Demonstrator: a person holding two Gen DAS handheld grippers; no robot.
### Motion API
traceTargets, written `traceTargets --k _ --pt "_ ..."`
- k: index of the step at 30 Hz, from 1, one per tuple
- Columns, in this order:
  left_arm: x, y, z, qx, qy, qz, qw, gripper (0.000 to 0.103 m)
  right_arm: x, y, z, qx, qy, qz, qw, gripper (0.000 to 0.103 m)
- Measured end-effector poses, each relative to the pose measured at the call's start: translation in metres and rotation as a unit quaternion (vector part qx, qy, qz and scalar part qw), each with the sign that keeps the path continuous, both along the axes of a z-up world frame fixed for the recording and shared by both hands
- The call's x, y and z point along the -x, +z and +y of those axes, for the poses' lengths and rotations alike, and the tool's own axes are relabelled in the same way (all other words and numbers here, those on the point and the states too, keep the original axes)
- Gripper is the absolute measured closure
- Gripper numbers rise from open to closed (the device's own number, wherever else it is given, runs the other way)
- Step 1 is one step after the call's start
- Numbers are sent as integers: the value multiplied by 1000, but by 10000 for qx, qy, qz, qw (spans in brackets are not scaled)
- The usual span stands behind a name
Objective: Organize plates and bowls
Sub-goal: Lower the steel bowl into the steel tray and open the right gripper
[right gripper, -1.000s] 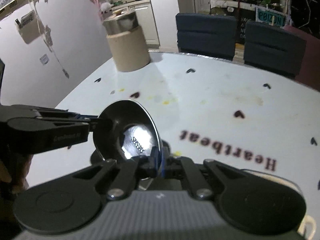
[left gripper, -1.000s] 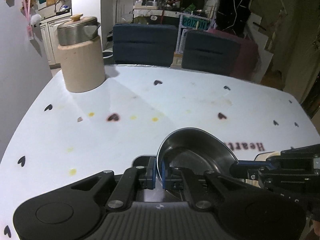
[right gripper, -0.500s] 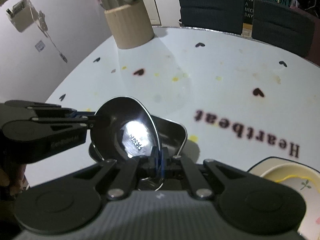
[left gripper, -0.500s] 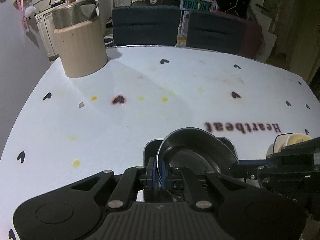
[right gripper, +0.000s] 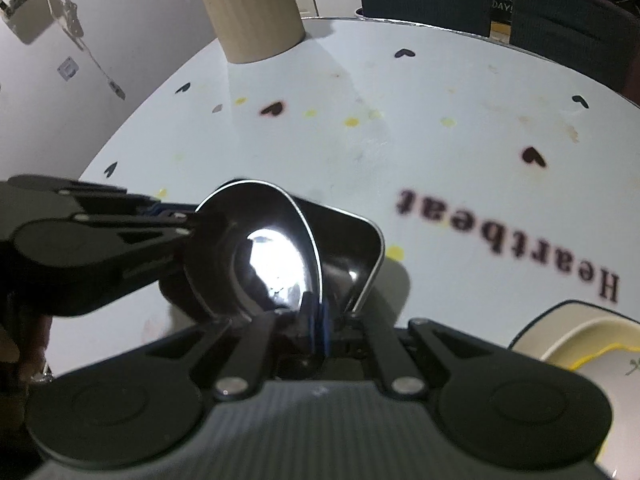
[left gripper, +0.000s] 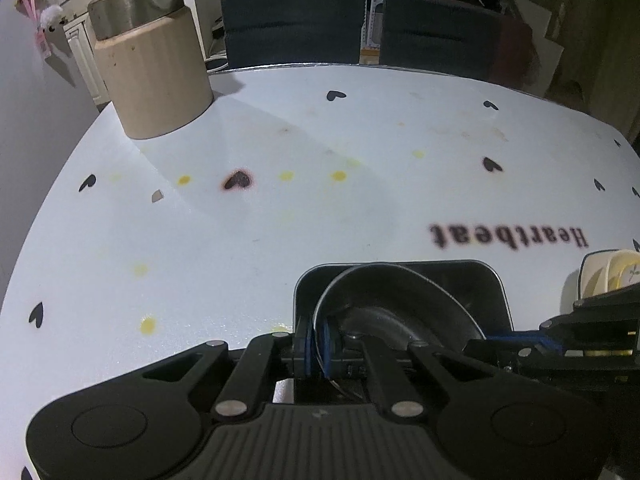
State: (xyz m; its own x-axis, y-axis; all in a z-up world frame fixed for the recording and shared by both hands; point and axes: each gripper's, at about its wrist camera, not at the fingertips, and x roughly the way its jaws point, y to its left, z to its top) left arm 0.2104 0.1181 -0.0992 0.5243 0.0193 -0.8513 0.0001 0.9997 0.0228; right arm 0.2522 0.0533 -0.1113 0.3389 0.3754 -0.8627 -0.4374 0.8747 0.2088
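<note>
A round steel bowl (left gripper: 394, 304) is pinched by its rim from two sides. The left gripper (left gripper: 317, 350) is clamped tight on the near-left edge of the bowl, blue pads squeezing the thin rim. The right gripper (right gripper: 318, 326) is likewise closed hard on the opposite edge. The bowl sits tilted inside a squarish steel tray (left gripper: 486, 280) with rounded corners, which rests on the white tablecloth (left gripper: 280, 216); whether the bowl touches the tray's floor cannot be told. Just right of the bowl lies a cream plate (right gripper: 576, 340) with a yellow rim. Beyond the bowl, the printed word "Heartbeat" (left gripper: 508, 236) runs across the cloth. Far beyond and to the left of the bowl stands a beige kettle (left gripper: 150, 52) with a steel top, near the table's far edge.
</note>
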Motion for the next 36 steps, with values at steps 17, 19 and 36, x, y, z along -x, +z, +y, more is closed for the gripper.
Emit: traceTargets --k 17,19,36 --pt "-6 -4 4 158 20 -14 9999 93 -3 2 -5 -123 -103 208 9997 94" --pt "-5 -1 5 206 7 -63 9998 93 -3 4 -7 -160 -128 215 9996 94" --pt "10 19 33 579 201 -254 9978 79 -13 17 -57 -771 -1184 532 9885 82"
